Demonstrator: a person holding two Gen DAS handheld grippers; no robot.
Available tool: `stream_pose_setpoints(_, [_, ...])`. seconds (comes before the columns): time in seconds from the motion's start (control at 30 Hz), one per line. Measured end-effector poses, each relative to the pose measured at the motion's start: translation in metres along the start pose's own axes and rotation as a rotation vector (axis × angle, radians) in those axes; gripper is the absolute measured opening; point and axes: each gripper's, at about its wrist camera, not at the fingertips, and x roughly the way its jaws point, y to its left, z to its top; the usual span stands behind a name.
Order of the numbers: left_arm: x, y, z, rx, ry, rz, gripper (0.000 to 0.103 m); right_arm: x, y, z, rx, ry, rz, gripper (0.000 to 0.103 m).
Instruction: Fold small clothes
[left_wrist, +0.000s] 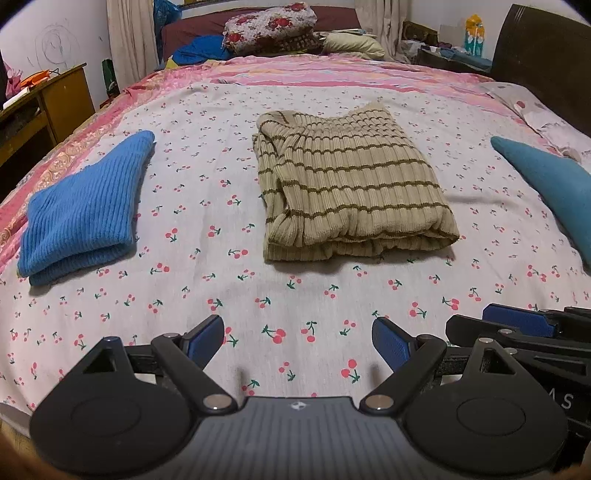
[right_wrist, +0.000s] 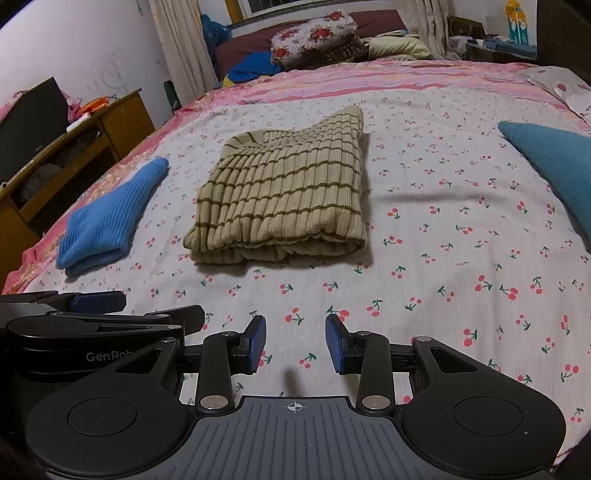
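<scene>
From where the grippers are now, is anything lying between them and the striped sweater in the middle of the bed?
Nothing visible. Only bare cherry-print sheet lies between the left gripper, the right gripper and the folded striped sweater. The blue knit lies off to its left and the teal garment to its right, both apart from it.

A cherry-print bedsheet (left_wrist: 295, 288) is spreading out ahead of and beneath the tongs. Beyond it, a pink striped blanket (left_wrist: 295, 74) is lying across the bed. Farther ahead, a floral pillow (left_wrist: 271, 26) is resting by a cream pillow (left_wrist: 352, 45). Far ahead to the left, a wooden desk (right_wrist: 92, 136) is standing against the wall, curtains (left_wrist: 129, 37) hanging behind it.
</scene>
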Motion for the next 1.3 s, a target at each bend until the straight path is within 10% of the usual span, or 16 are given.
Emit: stream_pose_setpoints(1.3, [-0.0060,0.0000,-0.0081,0.012,-0.022,0.028,0.092,-0.0005,0.0041,-0.0087,-0.009,0.006,0.003,0.035])
